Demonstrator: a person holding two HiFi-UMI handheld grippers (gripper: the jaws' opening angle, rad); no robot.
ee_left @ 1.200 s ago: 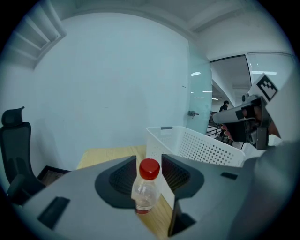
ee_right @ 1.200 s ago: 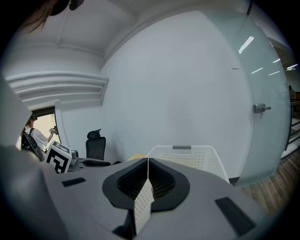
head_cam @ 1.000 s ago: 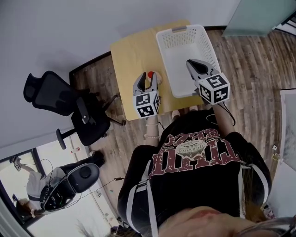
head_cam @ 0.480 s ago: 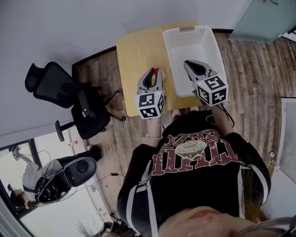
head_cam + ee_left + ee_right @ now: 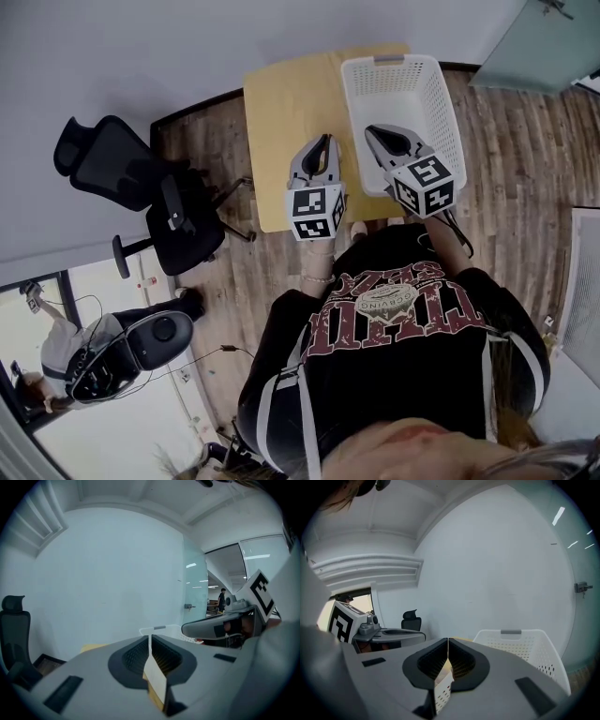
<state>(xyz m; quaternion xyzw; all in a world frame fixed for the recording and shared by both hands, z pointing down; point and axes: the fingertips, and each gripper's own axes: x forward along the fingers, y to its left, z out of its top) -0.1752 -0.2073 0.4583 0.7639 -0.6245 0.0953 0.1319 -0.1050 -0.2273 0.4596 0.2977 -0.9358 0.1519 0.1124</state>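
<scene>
Left hand-held gripper point(image 5: 322, 141): I read jaws together, empty, above tabletop point(image 5: 281, 108), front edge. Right hand-held gripper point(image 5: 371, 130): likewise closed, empty, over white basket point(image 5: 446, 103), near end

Head cam top-down; L/R cams twd basket point(image 5: 529, 651)

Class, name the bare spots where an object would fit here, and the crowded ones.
Bare wood of the table left of the basket, beyond the left gripper; the basket's far floor. Crowded: near end, beneath left gripper and right gripper.
</scene>
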